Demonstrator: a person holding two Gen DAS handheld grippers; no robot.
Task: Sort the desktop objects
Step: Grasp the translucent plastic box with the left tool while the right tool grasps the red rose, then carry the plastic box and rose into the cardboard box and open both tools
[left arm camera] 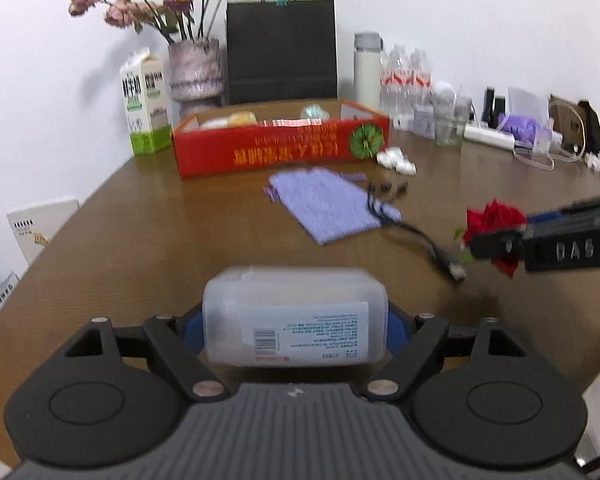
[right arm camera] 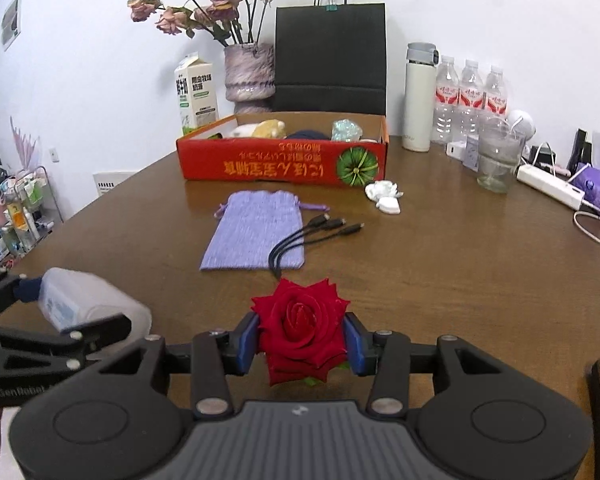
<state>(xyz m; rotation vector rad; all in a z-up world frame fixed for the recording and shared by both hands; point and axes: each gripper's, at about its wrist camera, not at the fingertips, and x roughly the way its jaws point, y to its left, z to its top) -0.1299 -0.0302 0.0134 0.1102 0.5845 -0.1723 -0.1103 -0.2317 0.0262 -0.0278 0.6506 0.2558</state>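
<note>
My left gripper (left arm camera: pixel 296 326) is shut on a translucent white plastic bottle (left arm camera: pixel 296 316) with a barcode label, held sideways above the brown table (left arm camera: pixel 148 240). My right gripper (right arm camera: pixel 303 338) is shut on a red rose (right arm camera: pixel 302 324), its blue pads pressing both sides of the bloom. The left wrist view shows the rose (left arm camera: pixel 494 220) and right gripper (left arm camera: pixel 496 246) at the right; the right wrist view shows the bottle (right arm camera: pixel 80 304) at the left. A red cardboard box (right arm camera: pixel 284 162) holding several items stands farther back. A purple pouch (right arm camera: pixel 256 236), a black multi-plug cable (right arm camera: pixel 316 232) and crumpled white wrappers (right arm camera: pixel 384 196) lie before it.
Behind the box stand a milk carton (right arm camera: pixel 196 92), a vase of dried flowers (right arm camera: pixel 248 72) and a black paper bag (right arm camera: pixel 330 58). A white thermos (right arm camera: pixel 418 96), water bottles (right arm camera: pixel 470 96), a glass (right arm camera: pixel 498 160), a power strip (right arm camera: pixel 548 184) and cables crowd the right edge.
</note>
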